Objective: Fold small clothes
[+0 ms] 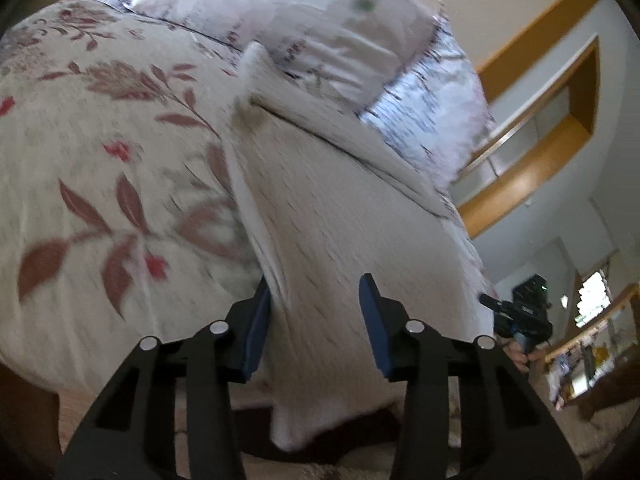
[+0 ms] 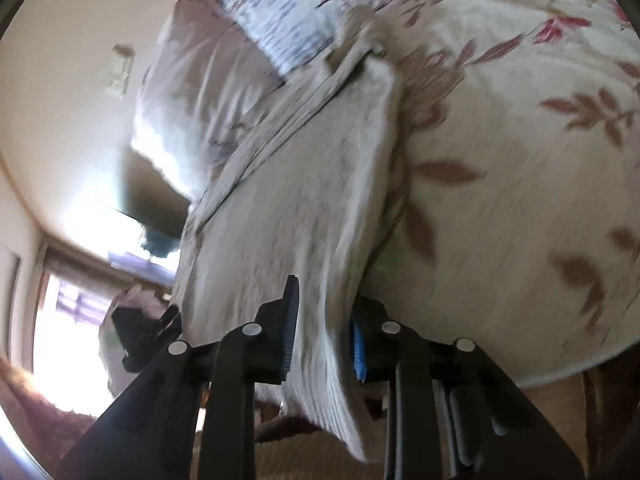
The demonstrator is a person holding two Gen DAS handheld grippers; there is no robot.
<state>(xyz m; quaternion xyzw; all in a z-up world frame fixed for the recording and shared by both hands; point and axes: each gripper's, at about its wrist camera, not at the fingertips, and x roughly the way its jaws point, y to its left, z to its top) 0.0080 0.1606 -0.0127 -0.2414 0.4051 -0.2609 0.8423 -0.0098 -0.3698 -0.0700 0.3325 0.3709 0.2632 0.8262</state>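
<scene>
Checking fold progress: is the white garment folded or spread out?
Spread: the white garment lies lengthwise across the floral bedspread, one end hanging off the edge.

The small cream-white garment of ribbed knit fabric (image 1: 340, 216) lies on a bed cover with a pattern of red-brown leaves (image 1: 100, 184). Its near part hangs over the edge of the bed, and this hanging end looks doubled in the right wrist view (image 2: 304, 240). At the far end there is a folded band or hem with a dark line along it, close to the pillows. The cloth is blurred, so finer details cannot be told.
</scene>
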